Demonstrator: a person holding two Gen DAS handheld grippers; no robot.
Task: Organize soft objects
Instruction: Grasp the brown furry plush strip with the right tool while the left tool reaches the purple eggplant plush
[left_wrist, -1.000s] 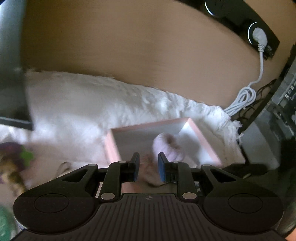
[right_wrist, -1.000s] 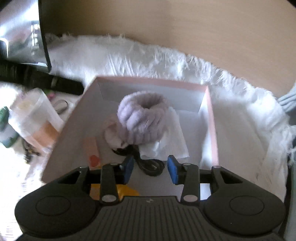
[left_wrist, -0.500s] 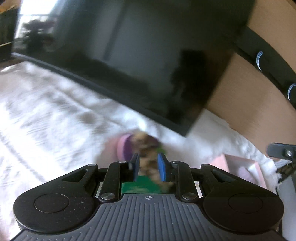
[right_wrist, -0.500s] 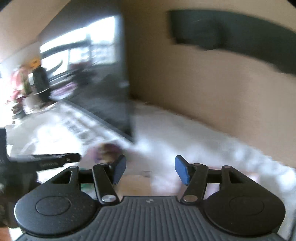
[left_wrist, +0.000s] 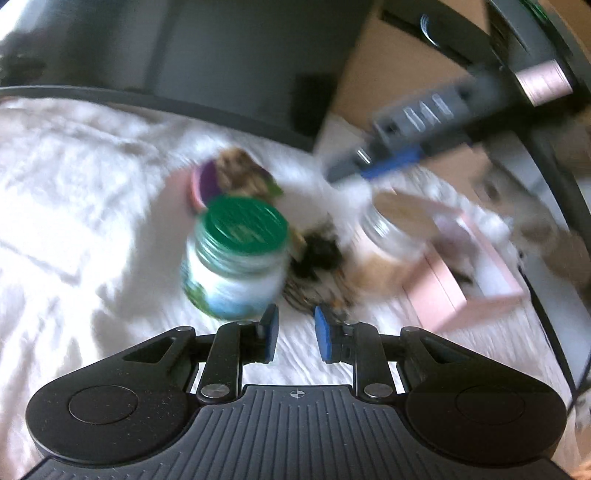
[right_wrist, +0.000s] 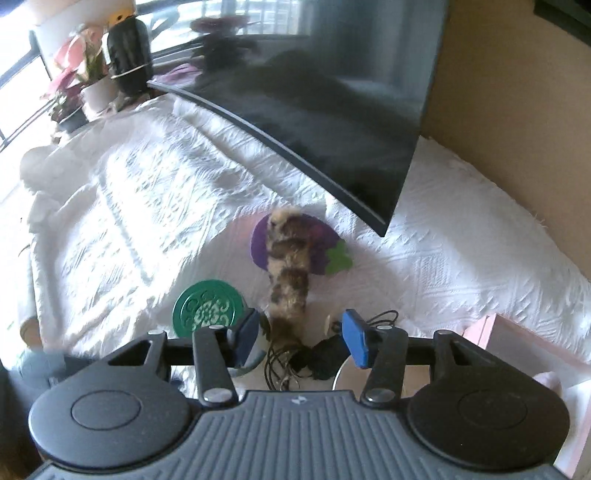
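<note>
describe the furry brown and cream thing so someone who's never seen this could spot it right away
Find the big dark monitor over the white cloth. Just below its lower corner, a purple disc lies on the cloth, and the furry strip drapes across it toward the cables. It is the only mottled, fuzzy thing there; the neighbouring green lid is hard and round.

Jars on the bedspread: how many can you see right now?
2. The green-lidded jar stands ahead of the left gripper; a blurred clear jar sits beside the pink box. Others may be hidden.
</note>
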